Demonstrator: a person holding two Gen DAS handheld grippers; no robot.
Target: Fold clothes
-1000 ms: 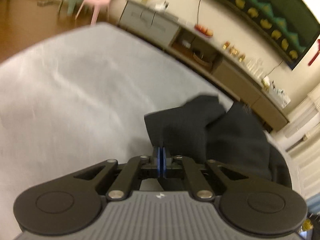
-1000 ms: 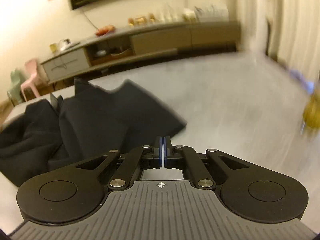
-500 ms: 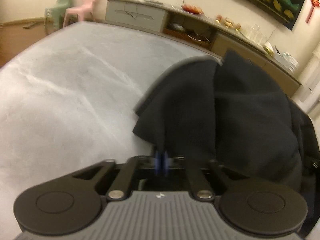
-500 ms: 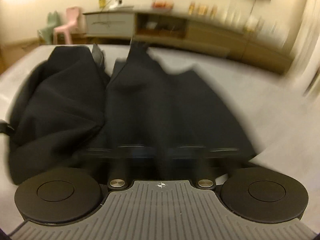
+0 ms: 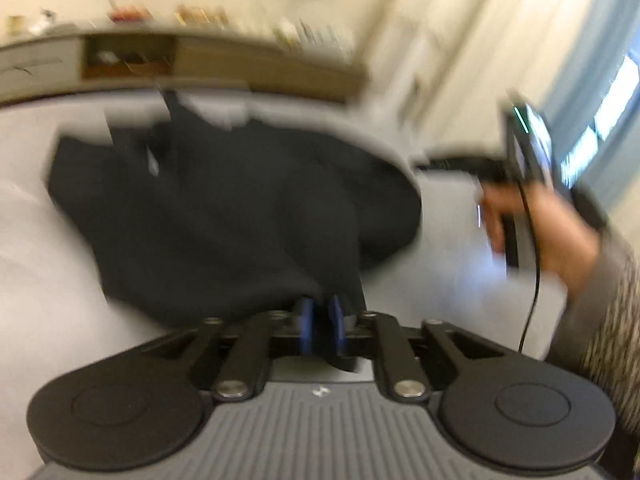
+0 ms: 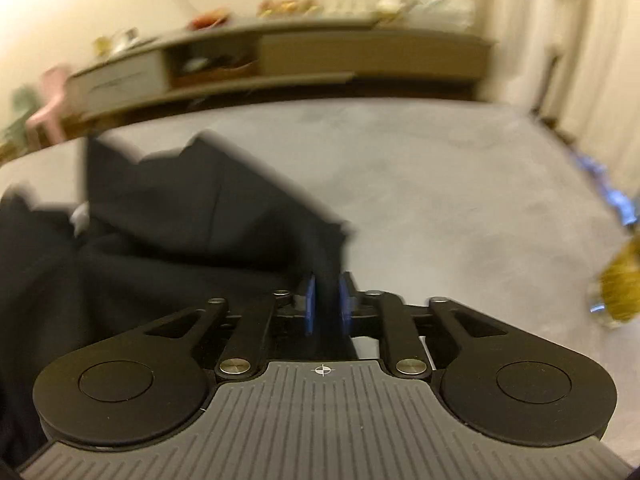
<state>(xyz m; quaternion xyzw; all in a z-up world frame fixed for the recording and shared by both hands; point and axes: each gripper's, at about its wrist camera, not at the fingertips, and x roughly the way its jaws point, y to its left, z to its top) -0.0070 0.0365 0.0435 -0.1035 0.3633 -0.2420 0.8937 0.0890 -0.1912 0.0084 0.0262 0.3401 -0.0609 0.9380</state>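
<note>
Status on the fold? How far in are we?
Early. Done: both grippers have a hold. The left gripper and right gripper are each shut on an edge of the black garment. In hand: positioning it on the grey surface. Left: it's still bunched, with no neat fold visible.

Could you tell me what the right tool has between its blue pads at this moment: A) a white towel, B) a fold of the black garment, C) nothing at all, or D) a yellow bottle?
B: in the right wrist view, the right tool has dark fabric of the black garment pinched between its blue pads.
</note>
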